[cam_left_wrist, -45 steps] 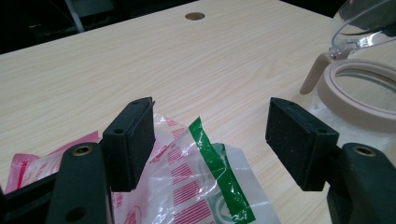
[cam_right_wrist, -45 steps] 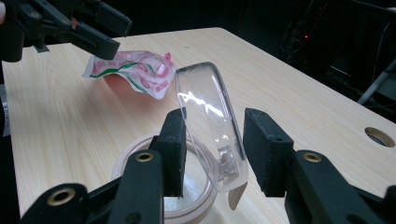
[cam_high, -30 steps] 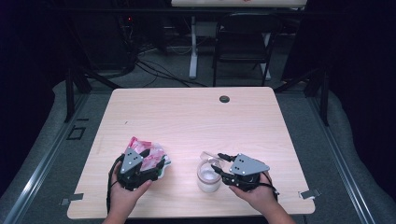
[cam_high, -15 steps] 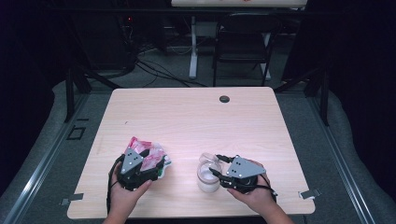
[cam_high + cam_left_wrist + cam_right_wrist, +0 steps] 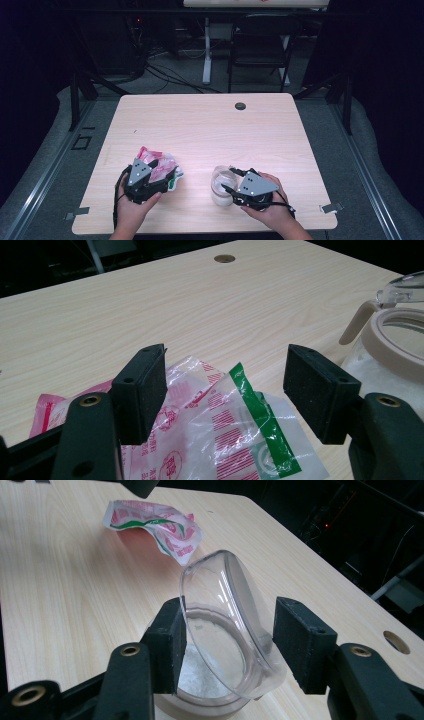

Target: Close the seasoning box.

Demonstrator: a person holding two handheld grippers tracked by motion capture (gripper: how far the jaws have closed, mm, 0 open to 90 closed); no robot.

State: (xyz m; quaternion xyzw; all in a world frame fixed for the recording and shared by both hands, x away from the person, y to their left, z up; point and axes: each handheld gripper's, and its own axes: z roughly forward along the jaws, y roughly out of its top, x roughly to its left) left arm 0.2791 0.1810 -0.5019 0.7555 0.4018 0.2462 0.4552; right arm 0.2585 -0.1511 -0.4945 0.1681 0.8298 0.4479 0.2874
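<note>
A crumpled red, white and green plastic bag lies on the table at the near left. My left gripper hovers over the bag. This left gripper is open, and its pads do not press the plastic. To the right stands a clear jar with a beige rim and white contents. Its clear flip lid is tilted up. My right gripper straddles that lid. In its own view the right gripper has just been opening, and the right pad stands off the lid.
The wooden table has a round cable hole near its far edge. Beyond it are a dark chair and a white desk leg on the floor. The bag lies past the jar in the right gripper view.
The right gripper's jaws have spread wider around the jar's lid, and that hand has shifted slightly toward the near edge. The left gripper and the bag have kept still.
</note>
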